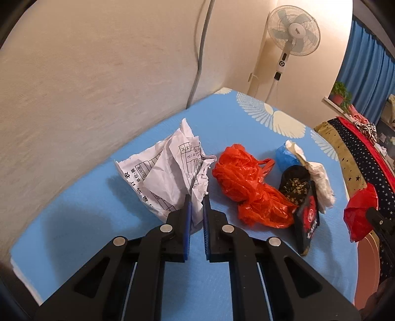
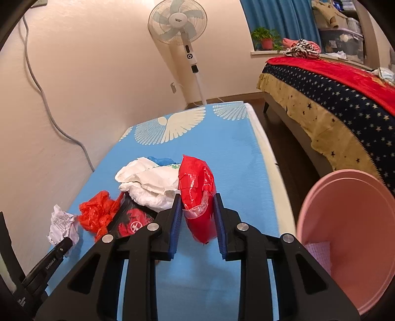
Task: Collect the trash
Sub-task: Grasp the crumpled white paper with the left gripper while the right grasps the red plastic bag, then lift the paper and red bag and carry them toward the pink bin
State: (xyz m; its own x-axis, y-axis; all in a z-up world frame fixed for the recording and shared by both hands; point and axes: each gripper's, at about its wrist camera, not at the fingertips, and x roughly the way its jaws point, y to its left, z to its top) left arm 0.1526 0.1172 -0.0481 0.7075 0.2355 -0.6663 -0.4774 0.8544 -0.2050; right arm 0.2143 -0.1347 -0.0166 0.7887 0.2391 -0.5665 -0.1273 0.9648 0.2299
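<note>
A crumpled printed paper (image 1: 163, 170) lies on the blue table cover (image 1: 74, 217), and my left gripper (image 1: 196, 200) is shut on its near edge. To its right lie an orange plastic bag (image 1: 246, 180), a black snack packet (image 1: 306, 217), white tissue (image 1: 318, 177) and a blue wad (image 1: 285, 155). In the right wrist view my right gripper (image 2: 196, 200) is shut on a red plastic wrapper (image 2: 197, 192), which stands upright between the pads just above the cover. A pink bin (image 2: 350, 234) stands open at the right, beside the table.
A wall with a grey cable (image 2: 49, 106) runs along the table's left side. A standing fan (image 2: 177, 22) is at the far end. A bed with a starred red blanket (image 2: 333, 98) lies to the right across a strip of dark floor (image 2: 291, 153).
</note>
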